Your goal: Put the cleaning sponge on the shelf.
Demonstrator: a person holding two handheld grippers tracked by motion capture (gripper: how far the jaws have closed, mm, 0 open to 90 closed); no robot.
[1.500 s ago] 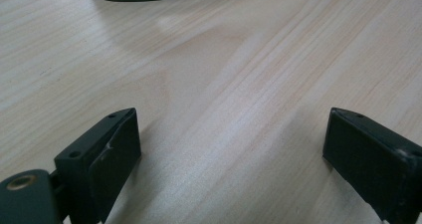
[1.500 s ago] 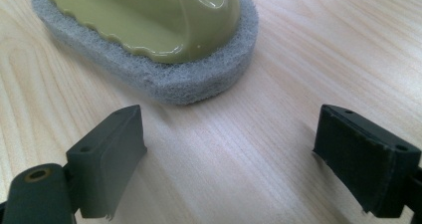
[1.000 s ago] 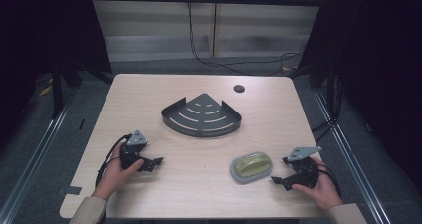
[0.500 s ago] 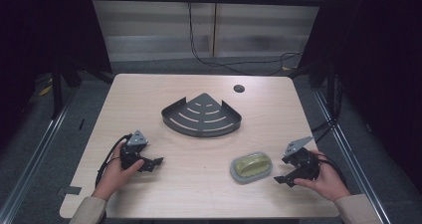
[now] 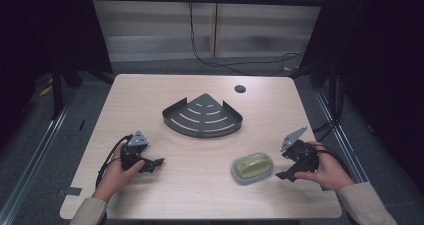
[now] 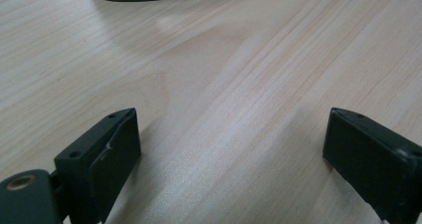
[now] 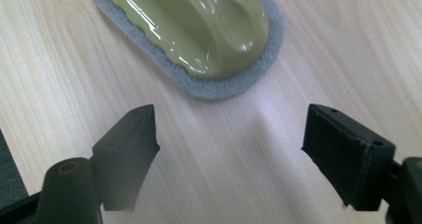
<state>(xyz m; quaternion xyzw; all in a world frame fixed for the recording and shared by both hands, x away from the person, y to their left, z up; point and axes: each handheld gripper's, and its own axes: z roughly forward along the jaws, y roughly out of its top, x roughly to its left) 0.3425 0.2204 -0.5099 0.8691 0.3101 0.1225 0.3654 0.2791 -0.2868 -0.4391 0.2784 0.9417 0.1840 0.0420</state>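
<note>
The right hand-held gripper (image 5: 289,171) sits just beside the scrubber (image 5: 252,167) with its jaws spread wide, likely lining up a grasp. The left hand-held gripper (image 5: 152,163), also open and empty (nothing nearby), rests on the table (image 5: 200,195) near the rack (image 5: 202,116).

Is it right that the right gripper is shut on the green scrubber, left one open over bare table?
Not quite. The right gripper is open too, its jaws apart just short of the green scrubber, as the right gripper view shows. The left gripper is open over bare table.
</note>
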